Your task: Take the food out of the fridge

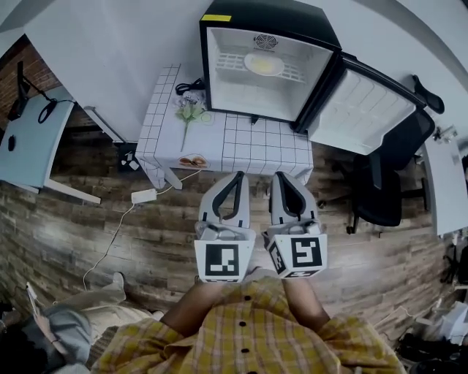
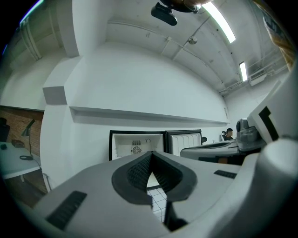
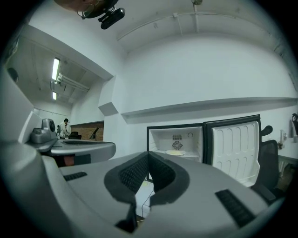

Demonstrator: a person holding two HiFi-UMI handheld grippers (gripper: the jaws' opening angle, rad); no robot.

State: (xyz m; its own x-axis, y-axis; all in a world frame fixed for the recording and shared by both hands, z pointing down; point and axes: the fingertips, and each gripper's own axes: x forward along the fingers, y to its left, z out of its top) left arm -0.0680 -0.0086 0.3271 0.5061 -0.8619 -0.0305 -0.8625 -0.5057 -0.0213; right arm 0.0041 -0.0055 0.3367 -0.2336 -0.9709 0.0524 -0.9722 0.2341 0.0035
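right gripper view shows food [image 3: 175, 152] in fridge [image 3: 160, 139], left's doesn't; left gripper [image 2: 151, 155], right gripper [image 3: 148, 154] jaws clenched empty.

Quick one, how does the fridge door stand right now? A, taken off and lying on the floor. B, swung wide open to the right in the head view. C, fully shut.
B: the fridge door hangs wide open at the right of the fridge, with its ribbed white inner side showing.
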